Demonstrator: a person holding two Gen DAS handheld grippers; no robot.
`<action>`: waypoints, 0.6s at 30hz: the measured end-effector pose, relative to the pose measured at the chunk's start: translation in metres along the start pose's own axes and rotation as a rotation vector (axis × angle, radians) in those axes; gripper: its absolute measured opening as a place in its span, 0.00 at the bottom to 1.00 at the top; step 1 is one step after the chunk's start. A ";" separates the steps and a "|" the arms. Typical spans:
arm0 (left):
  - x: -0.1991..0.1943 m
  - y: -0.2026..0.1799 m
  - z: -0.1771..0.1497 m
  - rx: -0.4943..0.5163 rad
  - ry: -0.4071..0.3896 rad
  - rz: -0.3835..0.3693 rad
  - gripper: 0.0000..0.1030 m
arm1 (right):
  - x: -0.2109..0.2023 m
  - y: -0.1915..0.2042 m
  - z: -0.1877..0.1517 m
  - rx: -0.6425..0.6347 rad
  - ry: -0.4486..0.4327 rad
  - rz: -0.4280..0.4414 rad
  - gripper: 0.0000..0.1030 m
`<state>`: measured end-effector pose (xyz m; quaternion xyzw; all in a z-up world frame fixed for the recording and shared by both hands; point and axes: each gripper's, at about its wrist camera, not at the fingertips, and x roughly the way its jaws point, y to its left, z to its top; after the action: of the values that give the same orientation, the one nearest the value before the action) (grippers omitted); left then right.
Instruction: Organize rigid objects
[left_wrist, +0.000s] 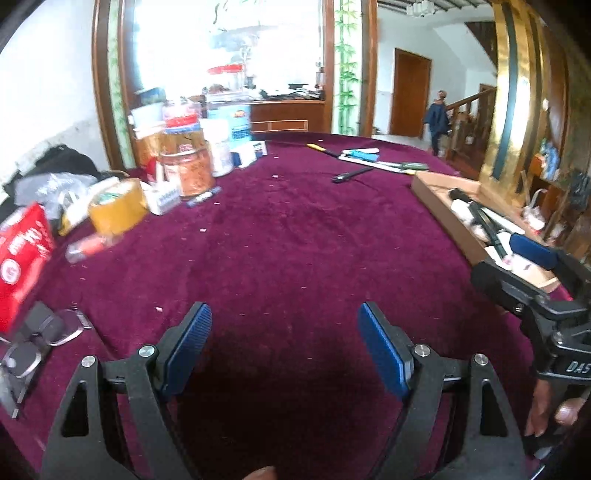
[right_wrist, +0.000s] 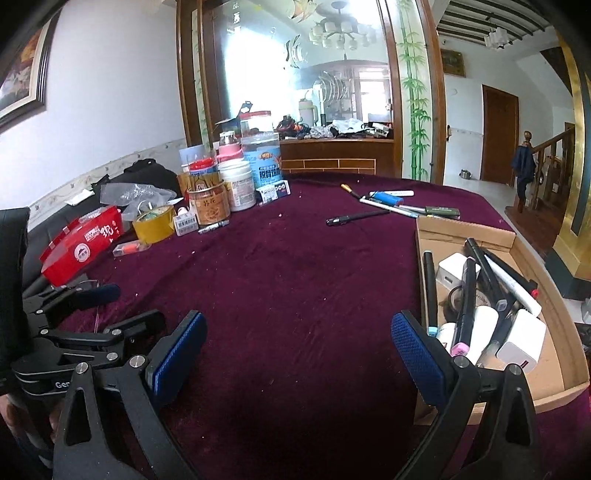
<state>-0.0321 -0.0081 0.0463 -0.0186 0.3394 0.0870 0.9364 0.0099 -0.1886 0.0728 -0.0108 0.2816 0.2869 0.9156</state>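
Both grippers hover with jaws spread wide and empty over the maroon-covered counter (right_wrist: 295, 288): the left gripper (left_wrist: 284, 347) at the bottom of its view, the right gripper (right_wrist: 299, 350) likewise. At the right edge of the right wrist view, a cardboard box (right_wrist: 569, 339) holds markers and white chargers. Loose pens (right_wrist: 391, 206) lie scattered on the cloth in the upper centre, well apart from the box. Jars (right_wrist: 236, 181) and a tape roll (right_wrist: 153, 223) cluster at the left.
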 end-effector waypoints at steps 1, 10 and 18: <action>-0.001 -0.001 0.000 0.009 -0.007 0.010 0.80 | 0.000 0.000 0.000 0.002 0.002 0.005 0.95; -0.005 -0.008 -0.002 0.063 -0.042 0.082 0.80 | -0.001 0.003 -0.001 -0.001 0.004 0.015 0.95; -0.006 -0.010 -0.002 0.084 -0.050 0.098 0.80 | -0.002 0.004 -0.001 -0.001 0.008 0.017 0.95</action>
<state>-0.0365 -0.0193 0.0481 0.0396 0.3197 0.1190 0.9392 0.0057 -0.1860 0.0730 -0.0102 0.2853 0.2949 0.9119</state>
